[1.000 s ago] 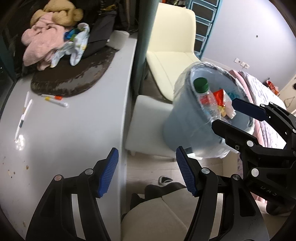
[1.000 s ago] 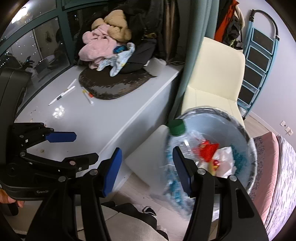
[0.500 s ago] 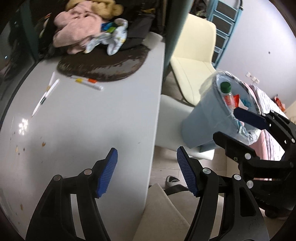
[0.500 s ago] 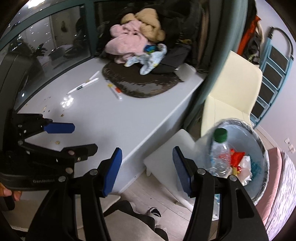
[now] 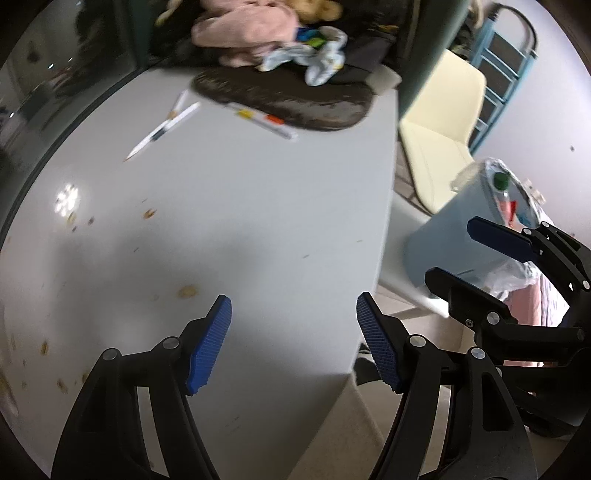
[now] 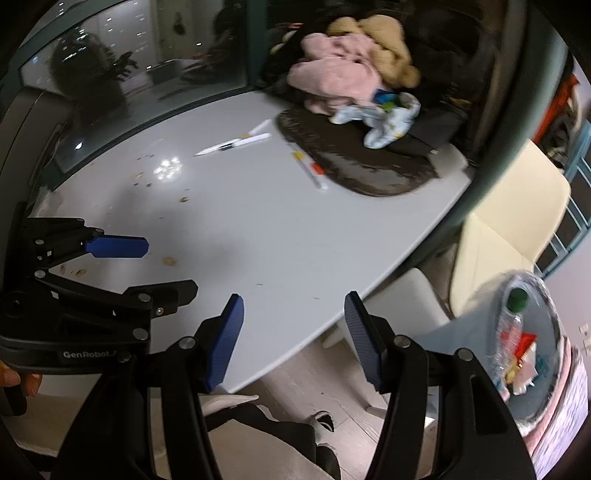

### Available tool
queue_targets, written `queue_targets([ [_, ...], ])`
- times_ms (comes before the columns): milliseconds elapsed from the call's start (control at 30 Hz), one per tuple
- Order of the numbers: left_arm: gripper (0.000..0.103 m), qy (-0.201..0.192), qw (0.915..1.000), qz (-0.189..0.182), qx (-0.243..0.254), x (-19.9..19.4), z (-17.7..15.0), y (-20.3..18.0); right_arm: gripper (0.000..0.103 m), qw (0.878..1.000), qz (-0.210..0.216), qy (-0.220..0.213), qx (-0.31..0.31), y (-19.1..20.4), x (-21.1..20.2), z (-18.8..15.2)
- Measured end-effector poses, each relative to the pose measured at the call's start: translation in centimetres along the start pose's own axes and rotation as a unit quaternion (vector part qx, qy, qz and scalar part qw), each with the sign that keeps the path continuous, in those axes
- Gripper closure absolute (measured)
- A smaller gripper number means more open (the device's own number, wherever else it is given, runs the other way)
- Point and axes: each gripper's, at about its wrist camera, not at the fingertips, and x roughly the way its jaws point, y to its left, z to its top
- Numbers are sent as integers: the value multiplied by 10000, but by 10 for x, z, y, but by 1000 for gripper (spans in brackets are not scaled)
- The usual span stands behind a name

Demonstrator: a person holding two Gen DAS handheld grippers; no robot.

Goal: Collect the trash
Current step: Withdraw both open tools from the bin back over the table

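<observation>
A grey trash bin [image 5: 443, 236] with a clear liner stands on the floor right of the white table [image 5: 258, 206]. It holds a green-capped plastic bottle [image 6: 511, 314] and red and white wrappers [image 6: 524, 354]. Small brown crumbs [image 5: 186, 291] lie scattered on the table. My left gripper [image 5: 293, 339] is open and empty over the table's near edge. My right gripper [image 6: 293, 336] is open and empty above the table's right edge; it also shows in the left wrist view [image 5: 476, 254], beside the bin.
Two white pens [image 5: 162, 129] and a marker [image 5: 266, 122] lie on the table. A dark mat [image 5: 284, 96] carries a pile of clothes [image 5: 258, 33] at the back. A cream chair [image 5: 439, 125] stands behind the bin. A ladder [image 5: 506, 62] leans at the far right.
Both grippers have swung left and back from the bin toward the table. The bin now sits farther right and looks smaller in both views. The jaws stay open.
</observation>
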Motion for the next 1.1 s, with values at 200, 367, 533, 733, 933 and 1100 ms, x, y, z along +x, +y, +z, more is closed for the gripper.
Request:
queue_targets([
  [200, 35, 48, 9984, 213, -528, -8, -26, 37, 48, 9984, 298, 84, -471, 39, 9, 4],
  [367, 35, 47, 9938, 396, -1034, -15, -44, 60, 48, 9938, 592, 153, -929, 65, 17, 11],
  [533, 35, 83, 9843, 639, -1645, -21, -62, 86, 48, 9842, 994, 186, -1455, 90, 27, 20],
  [733, 35, 76, 9634, 1068, -2458, -34, -85, 114, 48, 9628, 1587, 233, -2175, 122, 38, 32],
  [933, 35, 105, 9297, 1429, -3394, -42, -113, 130, 48, 9302, 2136, 337, -2965, 150, 47, 34],
  [1100, 35, -28, 8968, 1680, -4093, -49, -134, 131, 48, 8991, 2537, 433, -3540, 166, 54, 33],
])
